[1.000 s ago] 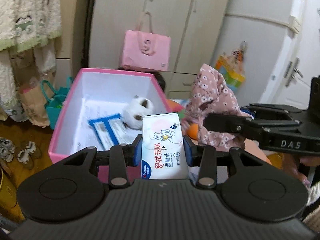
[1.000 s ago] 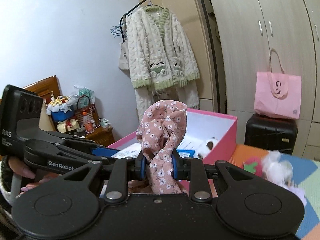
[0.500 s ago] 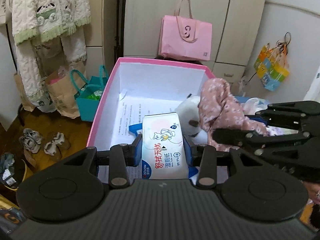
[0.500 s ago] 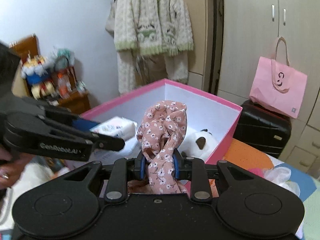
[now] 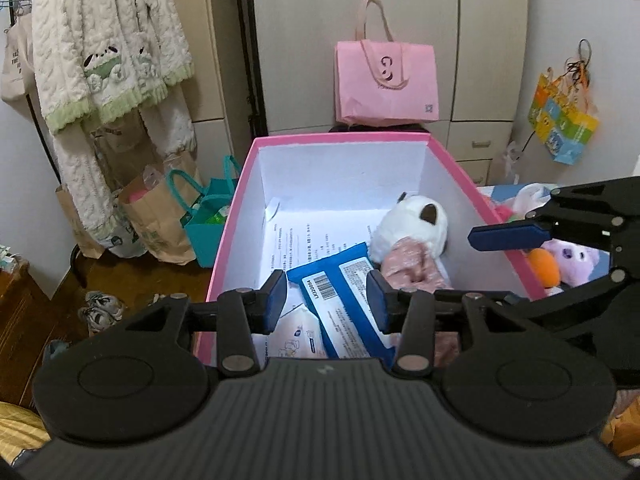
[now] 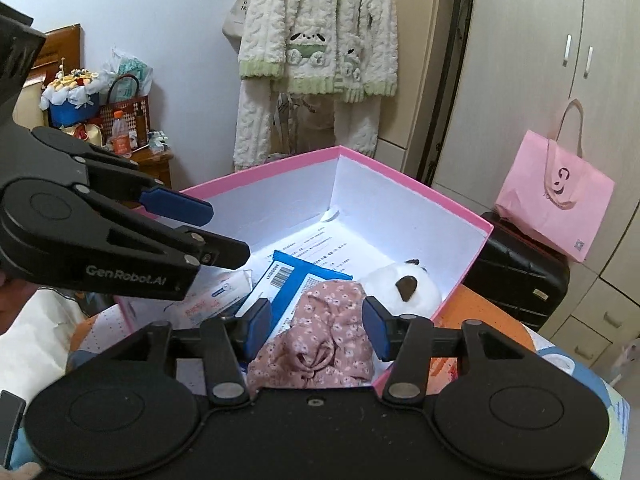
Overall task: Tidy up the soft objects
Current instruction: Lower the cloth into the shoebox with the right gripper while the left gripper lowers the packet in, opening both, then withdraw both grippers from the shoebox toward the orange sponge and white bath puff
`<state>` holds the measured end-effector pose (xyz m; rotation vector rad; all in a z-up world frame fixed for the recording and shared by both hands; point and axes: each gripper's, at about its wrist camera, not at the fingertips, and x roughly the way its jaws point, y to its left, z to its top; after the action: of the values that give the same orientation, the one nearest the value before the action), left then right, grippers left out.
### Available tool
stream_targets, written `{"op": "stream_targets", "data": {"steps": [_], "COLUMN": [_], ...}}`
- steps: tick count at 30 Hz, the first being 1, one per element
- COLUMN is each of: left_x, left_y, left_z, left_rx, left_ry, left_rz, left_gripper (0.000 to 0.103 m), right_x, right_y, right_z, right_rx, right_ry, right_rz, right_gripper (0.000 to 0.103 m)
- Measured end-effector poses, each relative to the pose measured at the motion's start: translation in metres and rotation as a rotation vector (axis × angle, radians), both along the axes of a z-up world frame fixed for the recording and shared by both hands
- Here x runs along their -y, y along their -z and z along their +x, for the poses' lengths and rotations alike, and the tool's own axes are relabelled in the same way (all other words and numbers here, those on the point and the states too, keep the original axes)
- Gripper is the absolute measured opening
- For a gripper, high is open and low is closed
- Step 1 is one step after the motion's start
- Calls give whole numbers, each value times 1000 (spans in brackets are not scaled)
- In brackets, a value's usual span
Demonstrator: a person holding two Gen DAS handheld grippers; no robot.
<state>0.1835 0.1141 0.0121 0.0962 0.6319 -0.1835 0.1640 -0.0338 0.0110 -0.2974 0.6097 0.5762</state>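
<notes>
Looking into the stiff pink-walled cardboard box [image 5: 236, 216], I see a fluffy white plush [image 5: 412, 224] by its right wall, crumpled pink floral cloth [image 6: 320, 340] just before the plush, and a glossy blue pack [image 5: 344, 304] over a white wet-wipes pack [image 5: 292, 332]. My left gripper [image 5: 327, 300] is opening, pads clear of the packs below. My right gripper [image 6: 316, 330] is opening too, the cloth loose between its pads.

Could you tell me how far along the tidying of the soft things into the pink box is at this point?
Done: the panda plush, floral cloth and two wipes packs lie in the pink box. In hand: nothing; the left claw and right claw are opening, empty. Left: a purple plush outside.
</notes>
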Motion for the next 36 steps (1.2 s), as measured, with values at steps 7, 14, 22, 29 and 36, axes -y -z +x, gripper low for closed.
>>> {"op": "stream_targets", "data": {"steps": [7,14,22,29,36], "left_x": [1,7,14,29,54], "left_y": [-14,-35,-53,-54,-49], "left_z": [-30,-60,-94,-111,-121], "left_rx": [29,55,76,60,43], "left_ry": [82,141,211,268,322], "left_rz": [10,35,39,23,30], "left_gripper": [50,53,57,58,58], "right_x": [2,11,33,80,139], "right_y": [-14,-33,-51,-59,-55], "right_z": [-29,-62,-101,-129,-141], "right_rx": [40,65,90,107,97], "right_ry": [-20,-35,-25,34,168], "right_rz": [-32,-31,-21,34,89], "right_gripper": [56,56,58,61,61]}}
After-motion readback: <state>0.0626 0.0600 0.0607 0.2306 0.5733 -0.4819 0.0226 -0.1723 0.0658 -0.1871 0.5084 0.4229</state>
